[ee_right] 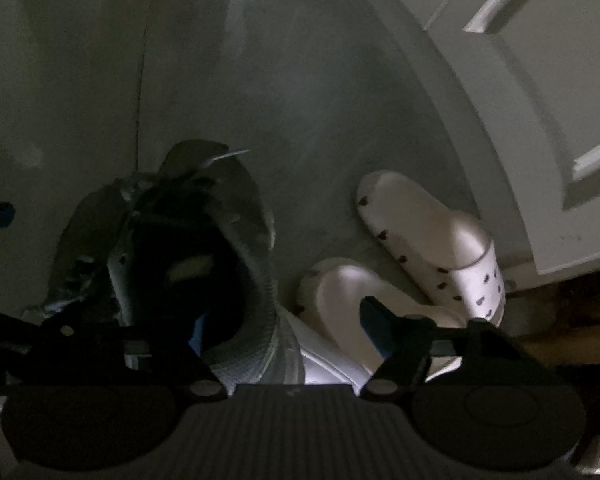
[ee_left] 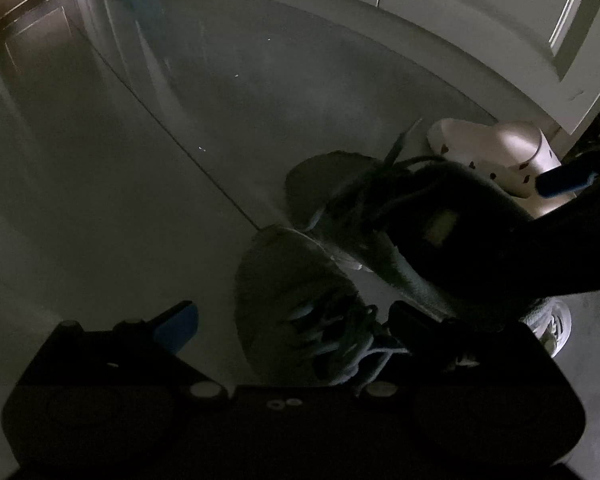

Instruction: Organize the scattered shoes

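In the left wrist view the scene is dim. The left gripper (ee_left: 288, 332) has its fingers spread wide, one blue-padded finger at left and a dark one at right, with a grey laced sneaker (ee_left: 296, 300) lying on the glossy floor (ee_left: 120, 160) between them; neither finger clearly presses on it, so the tongs look released. A second grey sneaker (ee_left: 400, 216) sits just beyond and to the right, touching the first. The right gripper reaches in from the right edge over that shoe's opening, a blue pad showing at its tip. Behind it a white slipper (ee_left: 496, 152) rests near the panelled white doors (ee_left: 480, 20).

In the right wrist view the right gripper (ee_right: 284, 320) is spread. Its left finger sits inside the collar of the second grey sneaker, the other outside over the nearer white slipper (ee_right: 340, 292), so the heel wall lies between the fingers, unclamped. The farther slipper lies just beside the nearer one, near the door.
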The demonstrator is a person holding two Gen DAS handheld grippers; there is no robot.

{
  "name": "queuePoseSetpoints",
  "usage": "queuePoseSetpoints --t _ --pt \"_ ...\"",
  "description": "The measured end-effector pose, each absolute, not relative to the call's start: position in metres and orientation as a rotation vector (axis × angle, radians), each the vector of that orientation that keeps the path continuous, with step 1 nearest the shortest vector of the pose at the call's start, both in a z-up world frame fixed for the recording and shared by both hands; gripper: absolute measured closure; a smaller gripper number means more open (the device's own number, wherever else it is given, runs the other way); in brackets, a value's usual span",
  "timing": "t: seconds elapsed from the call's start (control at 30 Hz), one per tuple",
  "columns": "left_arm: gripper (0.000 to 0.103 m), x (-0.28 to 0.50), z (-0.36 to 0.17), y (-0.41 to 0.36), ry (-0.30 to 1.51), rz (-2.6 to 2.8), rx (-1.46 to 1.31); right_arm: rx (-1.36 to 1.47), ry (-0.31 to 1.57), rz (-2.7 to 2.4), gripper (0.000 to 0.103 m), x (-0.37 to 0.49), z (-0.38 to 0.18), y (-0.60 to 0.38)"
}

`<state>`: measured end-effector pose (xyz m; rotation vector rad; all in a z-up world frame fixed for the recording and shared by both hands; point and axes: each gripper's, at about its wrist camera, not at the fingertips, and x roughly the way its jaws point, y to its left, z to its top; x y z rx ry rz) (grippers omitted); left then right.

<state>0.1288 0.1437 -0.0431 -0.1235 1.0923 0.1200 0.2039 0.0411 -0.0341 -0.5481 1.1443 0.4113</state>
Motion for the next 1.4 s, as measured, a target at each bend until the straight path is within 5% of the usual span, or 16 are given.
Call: queuePoseSetpoints --t 0.13,0.27,0.97,1.4 --pt "0.001 0.131 -0.046 0.144 1.103 0.119 -0.137 -0.508 1.229 0.418 0.072 0.214 -0.047 0.044" --pt "0.001 0.130 -0.047 0.144 1.110 0.124 -0.133 -0.440 1.228 0.411 0.082 0.221 -0.048 0.047" --pt "0.001 0.092 -0.002 0.092 1.032 0.031 -0.011 -0.104 1.036 0.270 0.086 0.149 0.017 -0.033" --pt "0.001 0.041 -0.004 -0.083 1.021 -0.418 0.218 0.093 1.006 -0.113 0.086 0.013 0.031 -0.222"
